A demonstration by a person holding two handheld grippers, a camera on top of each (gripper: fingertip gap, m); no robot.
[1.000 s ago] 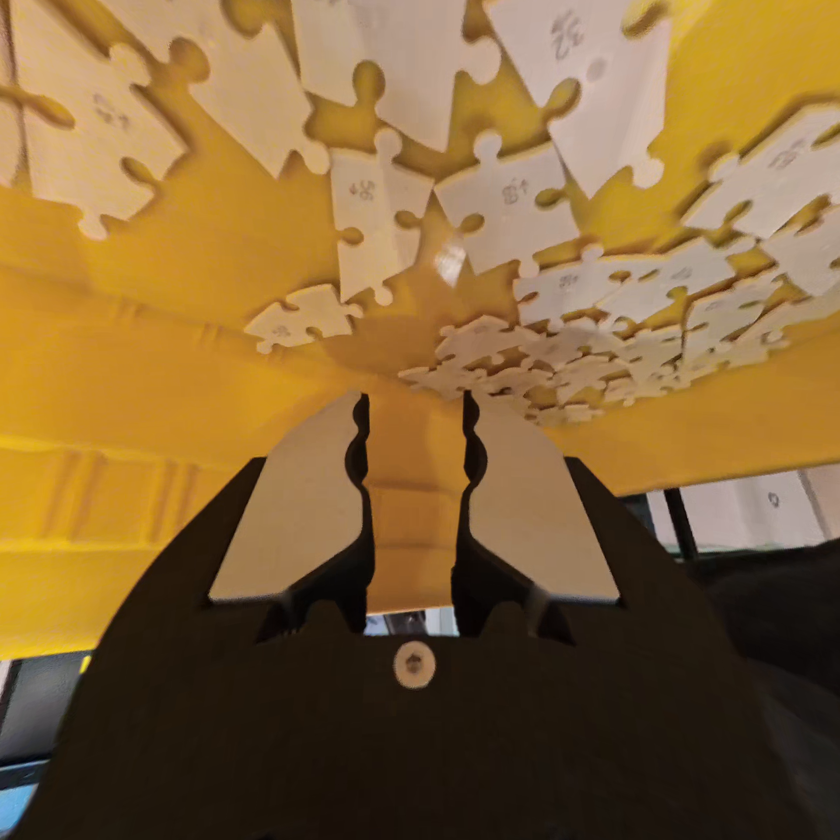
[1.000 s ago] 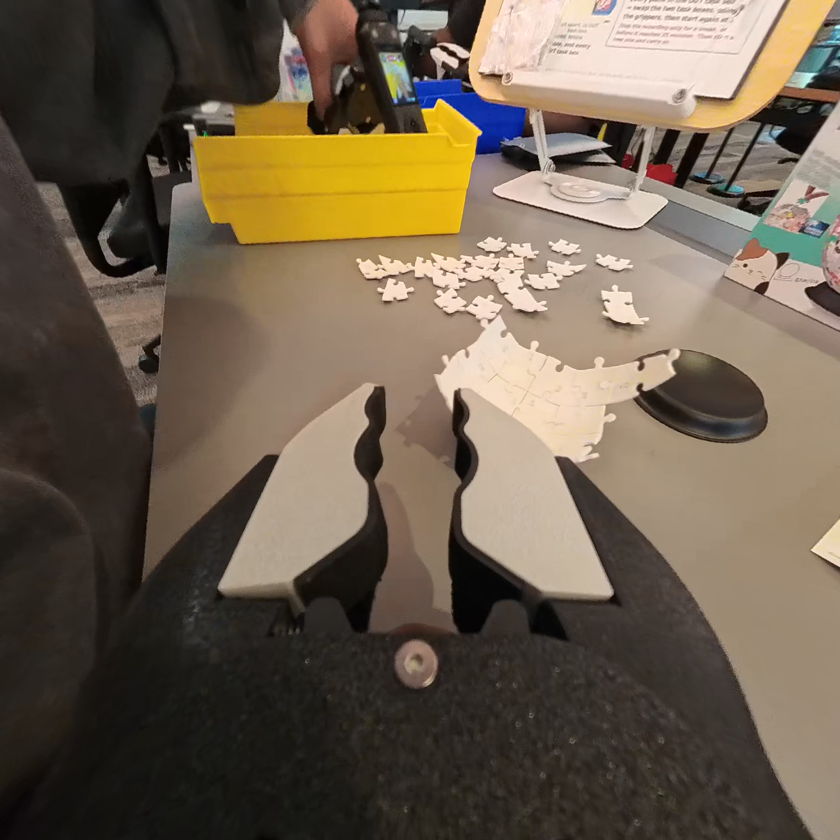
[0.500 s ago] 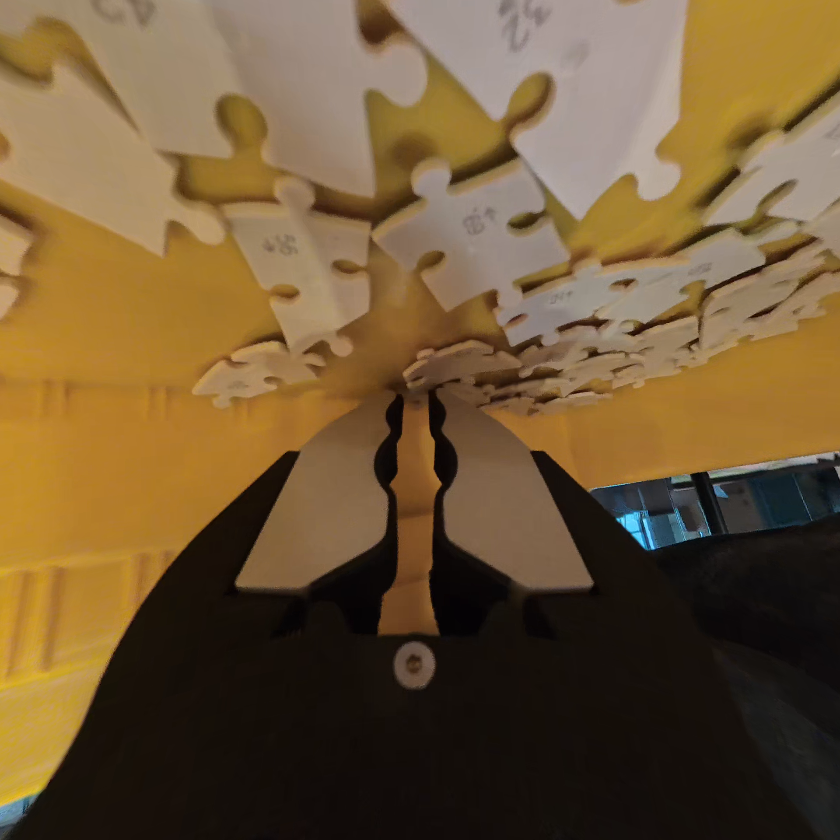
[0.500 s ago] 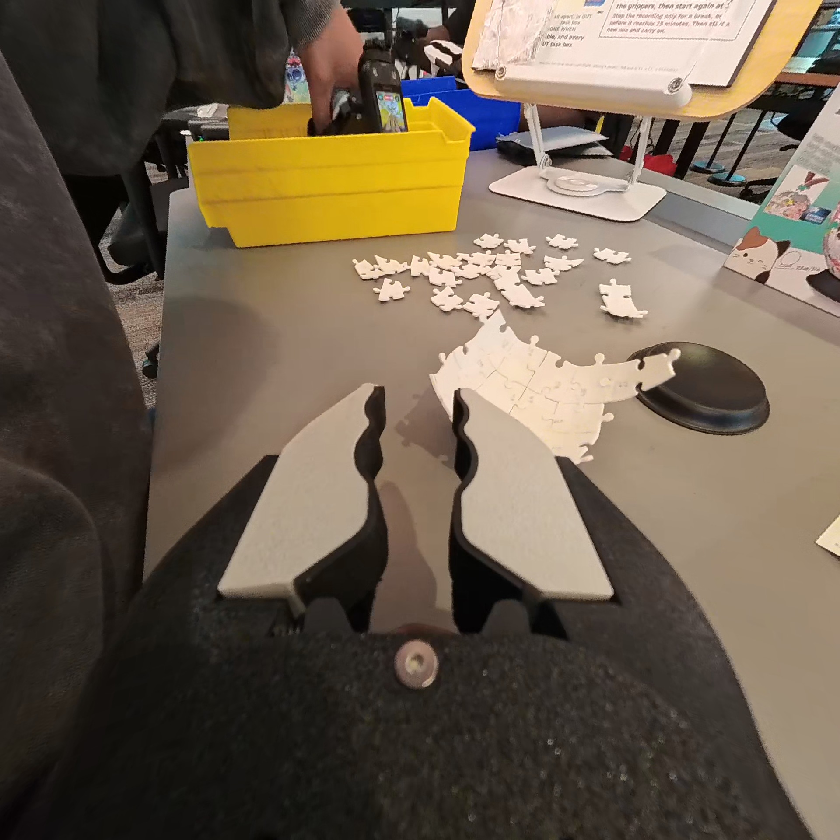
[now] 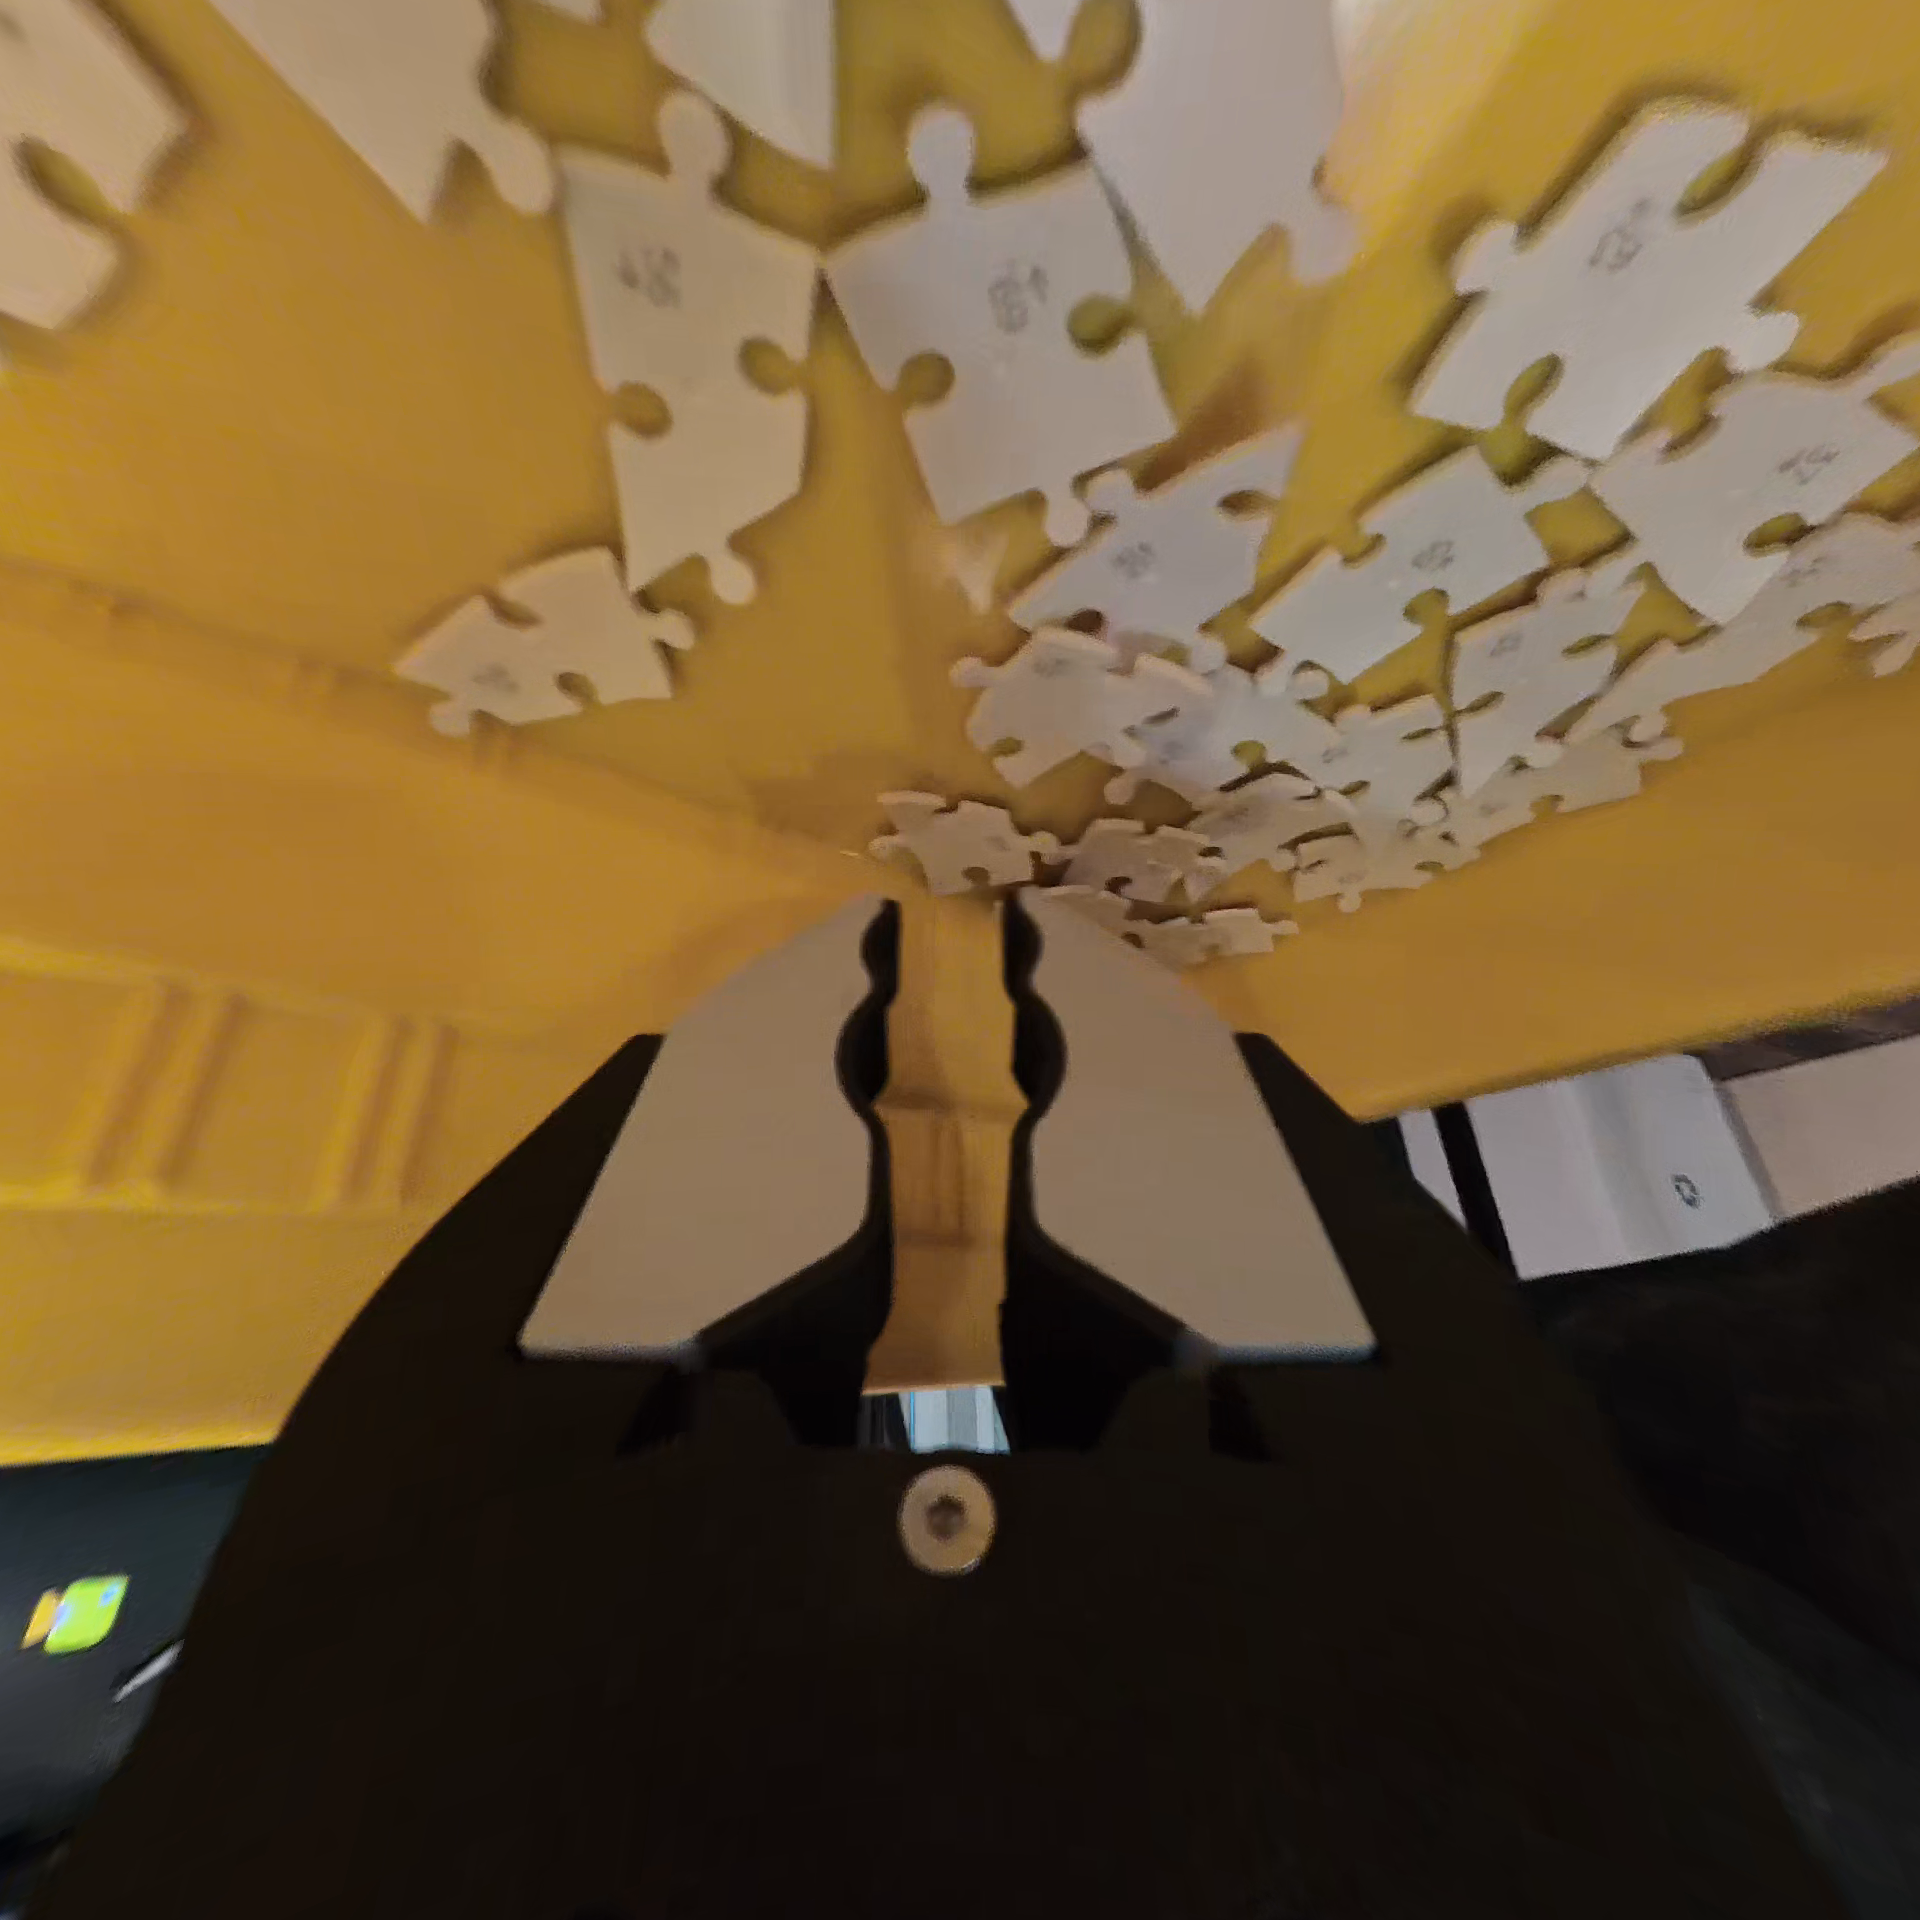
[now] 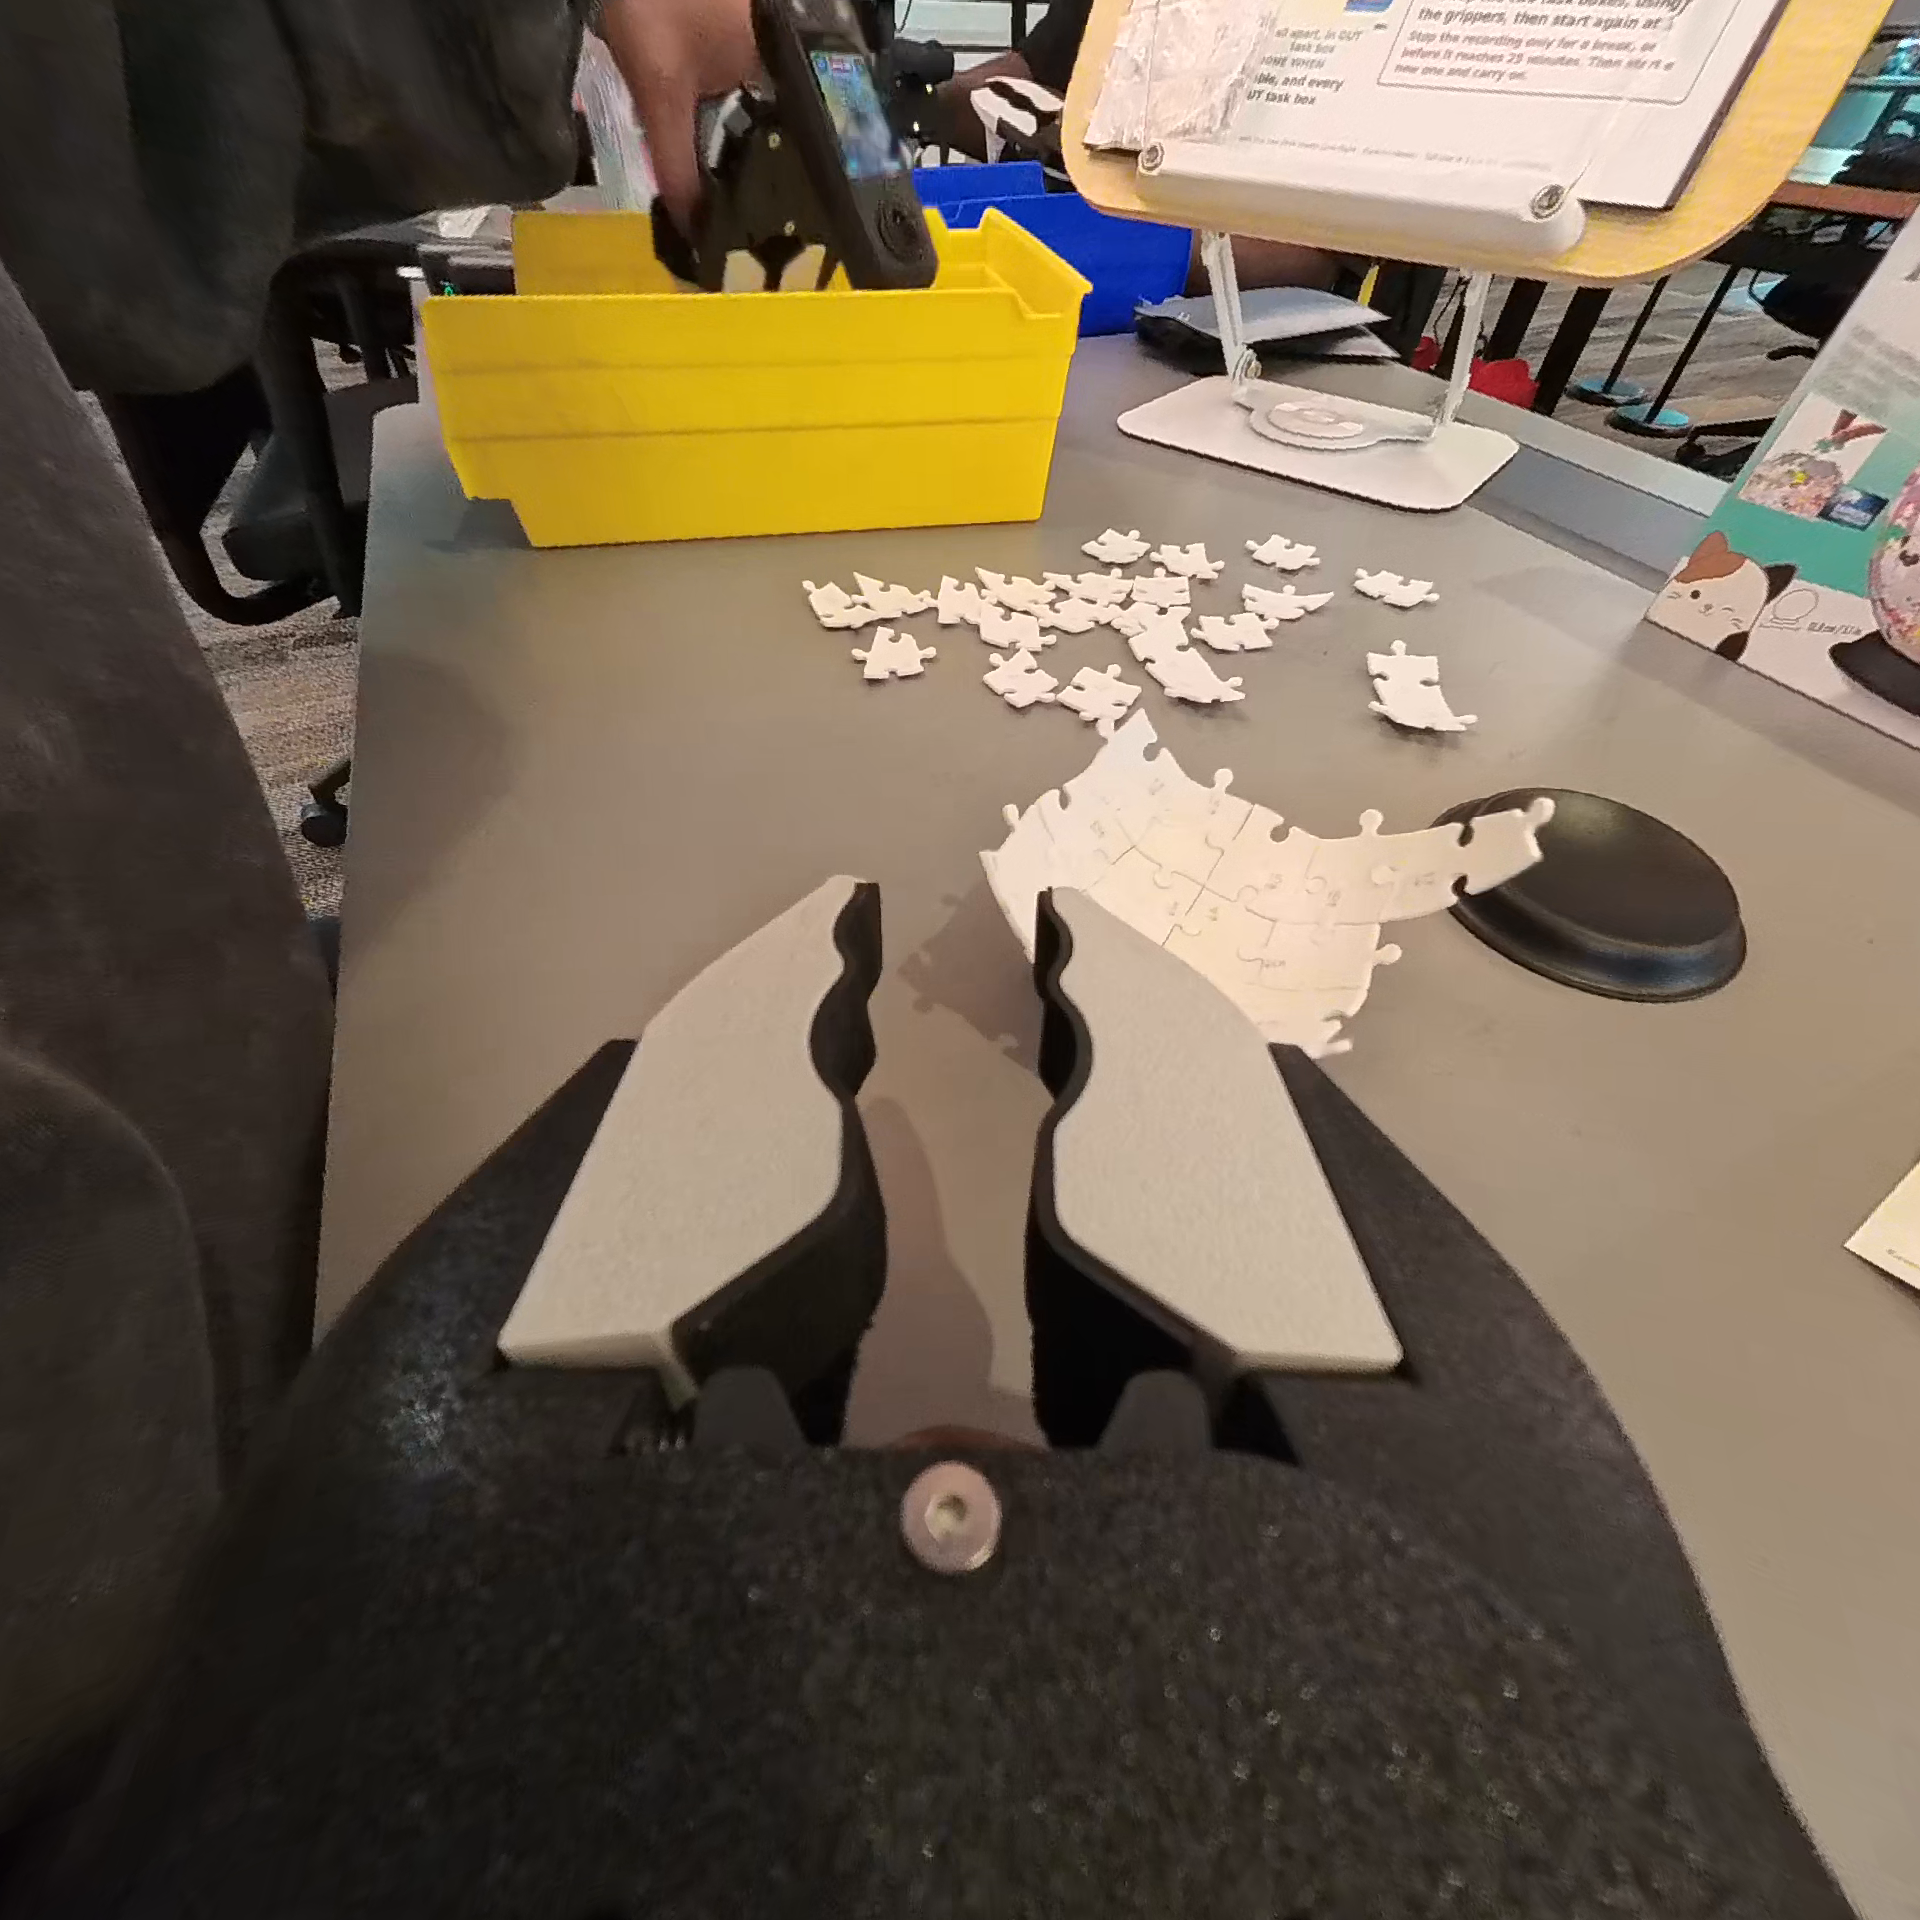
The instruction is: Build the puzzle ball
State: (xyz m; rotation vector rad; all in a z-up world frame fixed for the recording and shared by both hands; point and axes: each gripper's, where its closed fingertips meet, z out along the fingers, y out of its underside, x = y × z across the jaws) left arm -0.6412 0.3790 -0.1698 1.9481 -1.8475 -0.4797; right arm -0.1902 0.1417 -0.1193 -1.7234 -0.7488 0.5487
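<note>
My left gripper (image 5: 951,914) is inside the yellow bin (image 5: 260,852), over several loose white puzzle pieces (image 5: 1164,551). Its jaws stand a narrow gap apart, and a small piece (image 5: 961,842) lies right at the tips; I cannot tell if it touches them. In the right wrist view the left gripper (image 6: 774,265) sits at the rim of the bin (image 6: 748,436). My right gripper (image 6: 956,904) is open and empty above the grey table (image 6: 644,831). The partly built curved puzzle shell (image 6: 1226,883) lies just to its right, with loose pieces (image 6: 1091,623) beyond.
A black round stand (image 6: 1621,914) sits right of the shell. A clipboard on a white stand (image 6: 1320,426) is at the back right and a printed box with a cat picture (image 6: 1787,582) at the right edge. A blue bin (image 6: 1101,249) is behind the yellow one. A dark sleeve (image 6: 135,935) fills the left. Across from one pair of fingers to the other is roughly 50 centimeters. To the partly built curved puzzle shell (image 6: 1226,883): right tips about 10 centimeters, left tips about 50 centimeters.
The left jaws narrowed, then widened a little, and the left gripper has risen from the bin floor. The right gripper has hardly moved.
</note>
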